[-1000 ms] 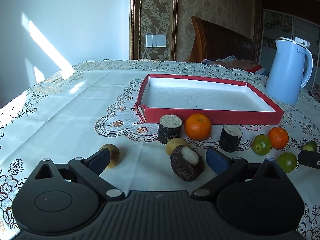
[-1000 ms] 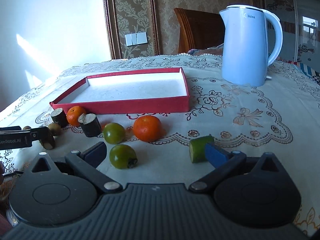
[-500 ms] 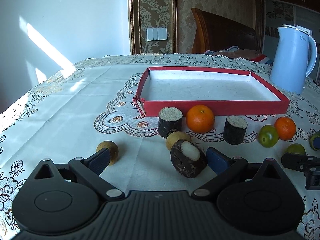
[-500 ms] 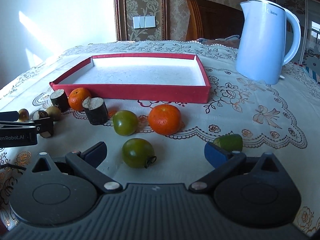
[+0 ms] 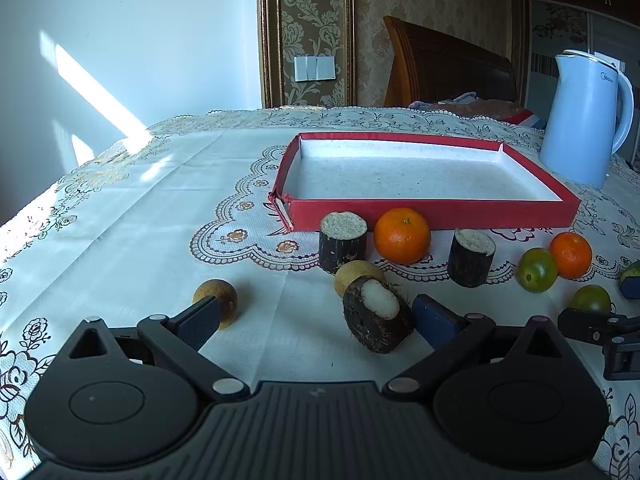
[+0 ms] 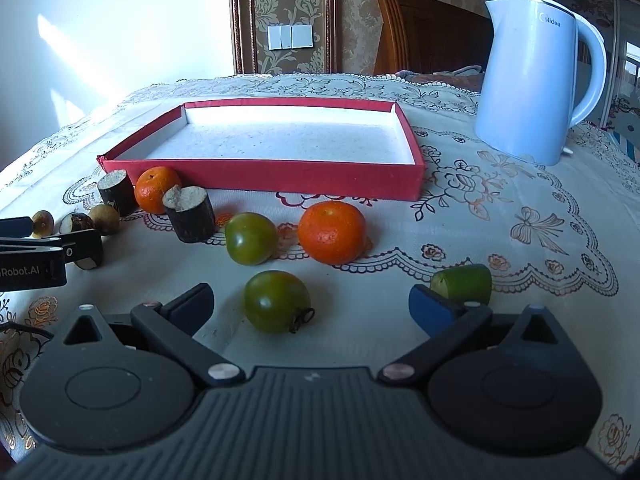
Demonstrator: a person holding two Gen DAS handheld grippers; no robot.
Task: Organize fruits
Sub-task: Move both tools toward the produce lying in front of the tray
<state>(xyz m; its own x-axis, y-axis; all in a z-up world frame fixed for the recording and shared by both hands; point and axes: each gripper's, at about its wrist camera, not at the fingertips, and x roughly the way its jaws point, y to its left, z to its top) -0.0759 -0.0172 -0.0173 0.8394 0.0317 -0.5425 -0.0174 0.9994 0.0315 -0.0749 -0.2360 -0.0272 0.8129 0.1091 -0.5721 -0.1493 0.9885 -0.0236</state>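
While the embroidered tablecloth (image 6: 540,184) spreads under everything, the red tray (image 6: 280,174) sits at its middle with nothing in it, and the pale blue kettle (image 6: 536,76) stands to its far right, looming larger in the right wrist view than a second ago. Along the tray's near wall lie two dark cut stalk pieces (image 5: 342,242) and (image 5: 471,257) with an orange (image 5: 402,234) between them; a second orange (image 6: 332,232) rests further right, beside a green tomato (image 6: 251,239). Another green tomato (image 6: 277,307) now lies between the spread fingers of the right gripper (image 6: 312,306), more central than before, untouched; a green cut piece (image 6: 462,283) sits just past its right fingertip. The left gripper (image 5: 316,320) is likewise wide apart, holding nothing; a dark peeled fruit (image 5: 376,314) leans just beside its right finger, much as earlier, with a yellowish round fruit (image 5: 356,274) behind it. A small brown fruit (image 5: 218,298) sits at its left fingertip.
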